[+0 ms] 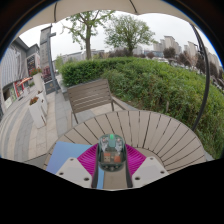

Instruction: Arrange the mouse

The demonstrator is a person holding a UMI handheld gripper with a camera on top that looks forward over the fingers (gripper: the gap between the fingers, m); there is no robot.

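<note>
A small translucent grey-green computer mouse (pixel 111 152) with a green scroll wheel stands between my gripper's (pixel 111 160) two fingers, whose magenta pads (pixel 88 158) press on both of its sides. The mouse is held above a round wooden slatted table (pixel 160 135). A light blue mat (pixel 62 155) lies on the table just to the left of the fingers, partly hidden under them.
A wooden chair (pixel 90 98) stands beyond the table on the paved terrace. A green hedge (pixel 150 80) runs behind and to the right. A building and white planters (pixel 38 105) are at the left; trees and distant buildings beyond.
</note>
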